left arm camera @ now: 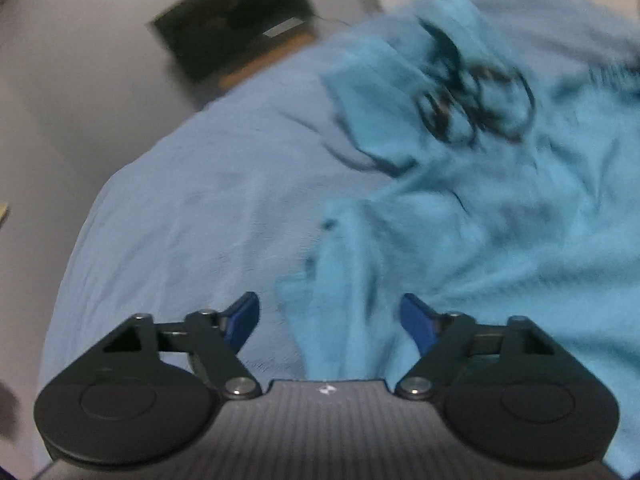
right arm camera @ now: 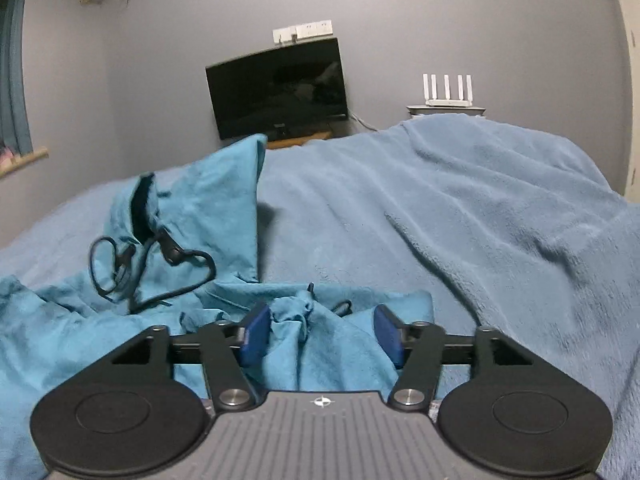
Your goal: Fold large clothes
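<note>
Teal garment crumpled on blanket; left gripper, right gripper both agape, empty.

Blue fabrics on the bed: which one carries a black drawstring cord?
The crumpled teal garment, brighter than the pale blue fleece blanket beneath it; the looped black cord lies across it.

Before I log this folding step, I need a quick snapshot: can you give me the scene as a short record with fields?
surface: bed under a light blue blanket
garment: teal hoodie, crumpled, not folded
drawstring: black cord looped loosely on the hoodie
left gripper: jaws open, hoodie edge below, nothing pinched
right gripper: jaws open, bunched hoodie cloth between them, not clamped
background: dark screen at the wall
</note>
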`<action>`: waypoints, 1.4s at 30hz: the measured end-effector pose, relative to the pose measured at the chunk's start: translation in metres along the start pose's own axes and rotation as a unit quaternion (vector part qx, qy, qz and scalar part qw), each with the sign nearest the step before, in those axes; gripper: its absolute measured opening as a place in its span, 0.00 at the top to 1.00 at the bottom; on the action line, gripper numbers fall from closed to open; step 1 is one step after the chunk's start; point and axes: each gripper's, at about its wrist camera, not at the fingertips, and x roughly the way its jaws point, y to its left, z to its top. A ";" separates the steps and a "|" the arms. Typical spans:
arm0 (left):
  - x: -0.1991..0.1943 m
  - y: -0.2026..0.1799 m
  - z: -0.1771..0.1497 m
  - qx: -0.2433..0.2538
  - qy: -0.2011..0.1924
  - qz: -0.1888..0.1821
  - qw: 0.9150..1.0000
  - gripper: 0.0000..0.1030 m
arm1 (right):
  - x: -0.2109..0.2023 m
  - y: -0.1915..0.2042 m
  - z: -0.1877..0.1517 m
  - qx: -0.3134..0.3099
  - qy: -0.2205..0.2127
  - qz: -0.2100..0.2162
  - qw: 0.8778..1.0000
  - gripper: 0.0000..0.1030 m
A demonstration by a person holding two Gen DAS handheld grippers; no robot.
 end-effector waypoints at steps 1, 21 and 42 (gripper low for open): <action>-0.011 0.007 -0.004 -0.025 -0.008 0.000 1.000 0.23 | -0.005 -0.002 0.001 0.001 -0.003 0.007 1.000 0.37; -0.080 0.021 -0.106 -0.194 0.056 -0.169 0.965 0.91 | -0.046 -0.036 -0.004 0.024 0.034 0.030 0.999 0.88; -0.125 -0.117 -0.036 -0.123 -0.088 -0.105 0.983 0.24 | -0.145 0.068 -0.063 -0.073 -0.007 0.044 0.996 0.45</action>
